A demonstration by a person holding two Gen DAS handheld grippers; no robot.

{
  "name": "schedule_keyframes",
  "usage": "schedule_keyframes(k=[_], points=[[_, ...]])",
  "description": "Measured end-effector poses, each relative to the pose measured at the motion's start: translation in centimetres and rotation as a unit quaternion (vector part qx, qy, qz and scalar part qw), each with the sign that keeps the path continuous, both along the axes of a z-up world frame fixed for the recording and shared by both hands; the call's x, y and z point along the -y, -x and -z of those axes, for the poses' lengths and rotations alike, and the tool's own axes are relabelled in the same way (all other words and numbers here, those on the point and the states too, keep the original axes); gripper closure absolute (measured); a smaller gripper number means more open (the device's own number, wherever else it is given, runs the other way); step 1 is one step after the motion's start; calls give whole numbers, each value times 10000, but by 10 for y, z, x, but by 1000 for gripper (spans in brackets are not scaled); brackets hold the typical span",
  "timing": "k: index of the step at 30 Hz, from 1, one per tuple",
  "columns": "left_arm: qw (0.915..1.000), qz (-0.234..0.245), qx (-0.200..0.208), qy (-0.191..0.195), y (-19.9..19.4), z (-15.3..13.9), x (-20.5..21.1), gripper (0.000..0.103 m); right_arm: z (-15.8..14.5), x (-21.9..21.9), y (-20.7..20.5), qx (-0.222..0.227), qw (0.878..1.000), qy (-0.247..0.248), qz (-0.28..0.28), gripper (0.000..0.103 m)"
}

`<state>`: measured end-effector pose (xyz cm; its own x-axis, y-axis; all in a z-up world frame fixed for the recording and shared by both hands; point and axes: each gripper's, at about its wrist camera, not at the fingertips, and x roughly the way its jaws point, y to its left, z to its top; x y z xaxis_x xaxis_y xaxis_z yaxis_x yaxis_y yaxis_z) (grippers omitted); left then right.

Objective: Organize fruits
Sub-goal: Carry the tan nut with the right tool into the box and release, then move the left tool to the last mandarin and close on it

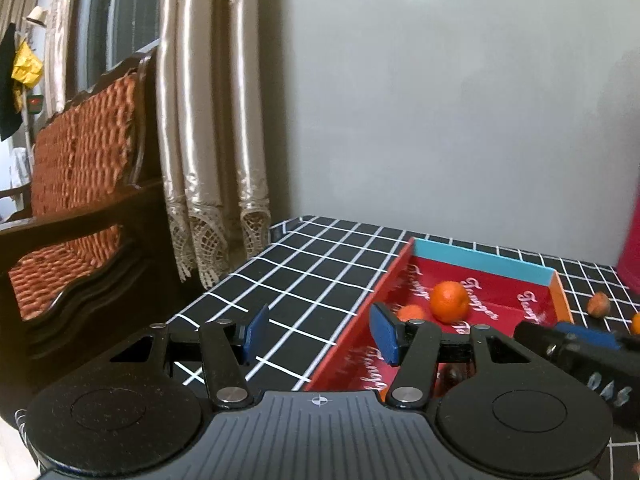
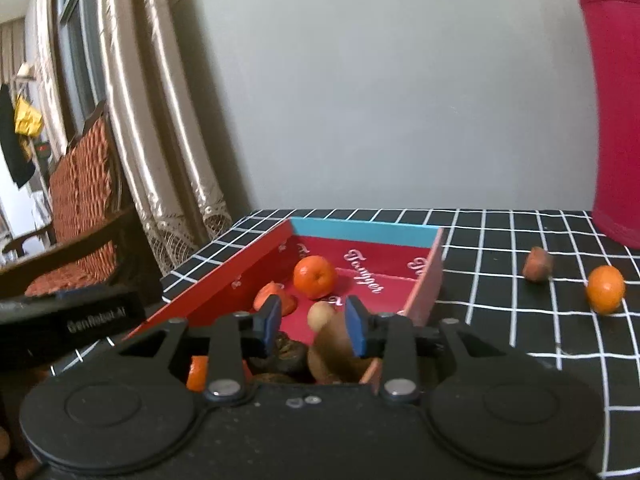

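Observation:
A red tray (image 2: 224, 280) with a blue far wall sits on the checked table; it also shows in the left wrist view (image 1: 360, 332). In it lie an orange (image 2: 315, 276), a smaller orange piece (image 2: 267, 293), dark fruits (image 2: 288, 354) and a tan pear-like fruit (image 2: 328, 340). My right gripper (image 2: 316, 326) is open above the tray, the tan fruit between and just below its pads, not gripped. My left gripper (image 1: 318, 332) is open and empty over the tray's left wall. A brown fruit (image 2: 538, 265) and another orange (image 2: 605, 289) lie on the table to the right.
A tall red container (image 2: 616, 112) stands at the back right of the black checked table (image 2: 500, 292). A wooden chair with an orange cushion (image 1: 80, 208) and curtains (image 1: 208, 128) are to the left. A grey wall is behind.

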<state>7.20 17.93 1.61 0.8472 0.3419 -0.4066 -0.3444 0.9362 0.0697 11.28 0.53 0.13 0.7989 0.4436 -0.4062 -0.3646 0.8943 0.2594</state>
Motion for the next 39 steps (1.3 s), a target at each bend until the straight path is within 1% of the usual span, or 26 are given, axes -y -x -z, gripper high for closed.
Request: schedule_keyframes(k=[1, 3, 4, 5, 6, 11, 16, 24, 27, 32, 39], points=[[10000, 30, -23, 9, -1, 0, 2, 47, -2, 6, 2, 12, 10000, -59, 62, 60], [9999, 92, -42, 15, -1, 1, 8, 46, -5, 17, 5, 70, 9997, -91, 195, 48], [9999, 131, -44, 9, -1, 0, 12, 44, -7, 21, 7, 113, 9996, -85, 257, 44], [9998, 174, -43, -2, -1, 0, 16, 42, -8, 28, 9, 165, 9992, -83, 354, 35], [9998, 217, -43, -16, -1, 0, 20, 41, -9, 32, 11, 197, 9989, -80, 411, 34], [9987, 499, -56, -60, -4, -1, 48, 40, -8, 63, 20, 220, 9971, -92, 716, 34], [9968, 788, -37, -92, -8, -1, 81, 40, -4, 95, 27, 139, 9951, -144, 965, 34], [9912, 1310, -128, -142, -17, 5, 135, 40, 4, 141, 38, 97, 9906, -254, 1343, 34], [9885, 1499, -165, -127, -21, 7, 154, 40, 6, 154, 43, 88, 9888, -224, 1470, 34], [9843, 1739, -290, -106, -35, 11, 180, 40, 8, 177, 49, 104, 9850, -243, 1703, 34], [9799, 1939, -473, -31, -60, 22, 205, 40, 18, 201, 52, 0, 9799, -315, 1967, 33]])
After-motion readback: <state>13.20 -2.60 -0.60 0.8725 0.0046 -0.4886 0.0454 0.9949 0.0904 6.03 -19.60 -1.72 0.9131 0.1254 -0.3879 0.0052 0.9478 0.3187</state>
